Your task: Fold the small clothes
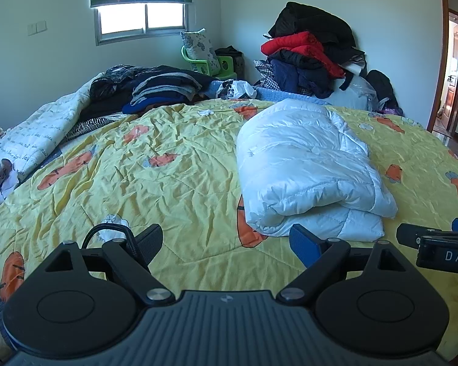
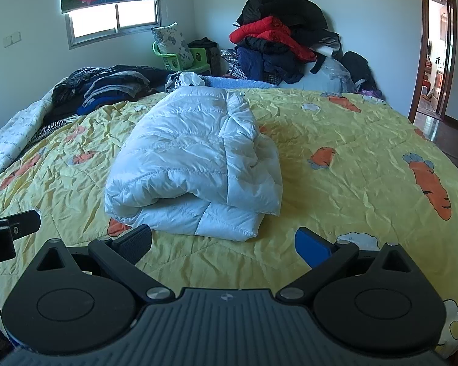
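Observation:
A white quilted puffer jacket (image 1: 308, 167) lies folded into a thick bundle on the yellow carrot-print bedspread (image 1: 168, 189). It also shows in the right wrist view (image 2: 195, 164), just ahead of the fingers. My left gripper (image 1: 226, 244) is open and empty, low over the bedspread, with the jacket ahead and to its right. My right gripper (image 2: 226, 244) is open and empty, just short of the jacket's near edge. The right gripper shows at the right edge of the left wrist view (image 1: 442, 244); the left gripper shows at the left edge of the right wrist view (image 2: 12, 228).
A stack of dark folded clothes (image 1: 161, 88) and a white printed quilt (image 1: 33, 137) lie at the bed's far left. A tall heap of black, red and navy coats (image 1: 311, 52) stands at the far side. A green chair (image 1: 210, 64) is in the corner. A door (image 1: 455, 76) opens at right.

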A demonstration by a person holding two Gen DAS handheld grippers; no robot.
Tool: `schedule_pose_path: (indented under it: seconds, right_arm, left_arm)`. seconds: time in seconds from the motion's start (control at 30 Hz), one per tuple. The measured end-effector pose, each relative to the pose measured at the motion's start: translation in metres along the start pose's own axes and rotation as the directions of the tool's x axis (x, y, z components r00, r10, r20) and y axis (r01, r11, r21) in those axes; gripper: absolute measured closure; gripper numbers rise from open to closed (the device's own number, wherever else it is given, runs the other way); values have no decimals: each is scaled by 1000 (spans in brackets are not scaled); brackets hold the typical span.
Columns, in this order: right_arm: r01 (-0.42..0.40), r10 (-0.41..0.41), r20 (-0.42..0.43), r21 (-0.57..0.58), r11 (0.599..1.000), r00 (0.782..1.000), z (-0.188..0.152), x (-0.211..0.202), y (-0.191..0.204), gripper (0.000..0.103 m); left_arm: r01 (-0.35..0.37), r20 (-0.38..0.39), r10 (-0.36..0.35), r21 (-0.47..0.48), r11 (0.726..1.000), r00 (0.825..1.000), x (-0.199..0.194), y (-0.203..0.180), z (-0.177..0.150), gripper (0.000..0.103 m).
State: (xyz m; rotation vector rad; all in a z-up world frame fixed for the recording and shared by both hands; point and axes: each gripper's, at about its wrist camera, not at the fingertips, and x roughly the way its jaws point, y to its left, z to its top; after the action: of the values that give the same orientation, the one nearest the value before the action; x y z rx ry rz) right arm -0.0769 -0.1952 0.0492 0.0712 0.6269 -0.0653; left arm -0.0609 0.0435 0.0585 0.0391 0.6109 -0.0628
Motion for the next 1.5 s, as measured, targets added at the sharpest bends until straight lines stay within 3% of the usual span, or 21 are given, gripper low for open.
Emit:
schedule_pose_path:
  seconds: [0.53, 1.5]
  right_arm:
    - [-20, 20, -40, 1, 1000, 999, -6, 5, 0, 1]
    - [-14, 14, -60, -3, 1000, 998, -12, 7, -4, 1]
  left_arm:
    - [-31, -102, 34, 29, 999, 994, 14, -2, -5, 12]
    - [-43, -112, 44, 14, 999, 993, 17, 1, -5, 12]
